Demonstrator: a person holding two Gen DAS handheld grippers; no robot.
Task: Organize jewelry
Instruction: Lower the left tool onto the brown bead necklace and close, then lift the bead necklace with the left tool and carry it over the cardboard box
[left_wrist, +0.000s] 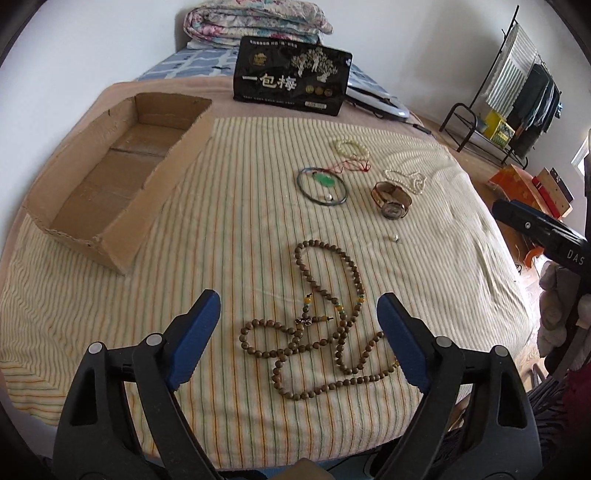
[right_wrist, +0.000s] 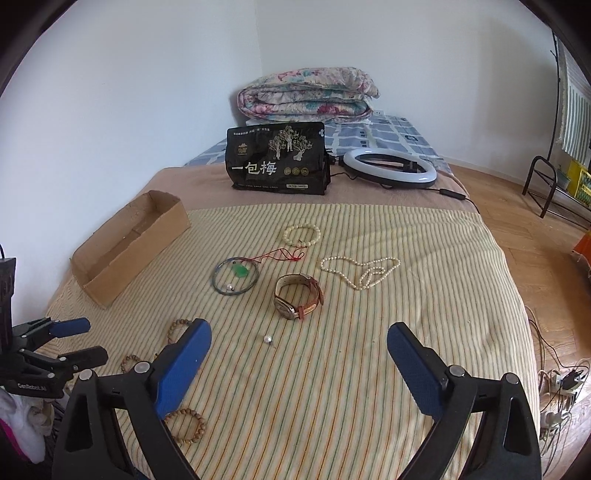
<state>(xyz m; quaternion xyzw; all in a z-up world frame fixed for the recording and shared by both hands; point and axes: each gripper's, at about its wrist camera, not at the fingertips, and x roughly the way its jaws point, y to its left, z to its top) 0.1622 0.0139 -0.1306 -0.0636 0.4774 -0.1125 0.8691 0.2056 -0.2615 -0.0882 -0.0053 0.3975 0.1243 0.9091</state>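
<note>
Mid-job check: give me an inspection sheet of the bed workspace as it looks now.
Surface: striped blanket spread over the bed.
Job's things: wooden bead necklace, watch, pearl necklace, cream bead bracelet, bangle around a green pendant, loose pearl; cardboard box holds nothing visible.
Clutter: black snack bag, ring light, folded quilt.
Grippers: left gripper open over the wooden beads; right gripper open, holding nothing.
Cables: ring light cord; floor plugs.
Surroundings: clothes rack.

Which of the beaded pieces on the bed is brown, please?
The long wooden bead necklace, lying nearest the left gripper; the beaded bracelet and pearl necklace are pale.
</note>
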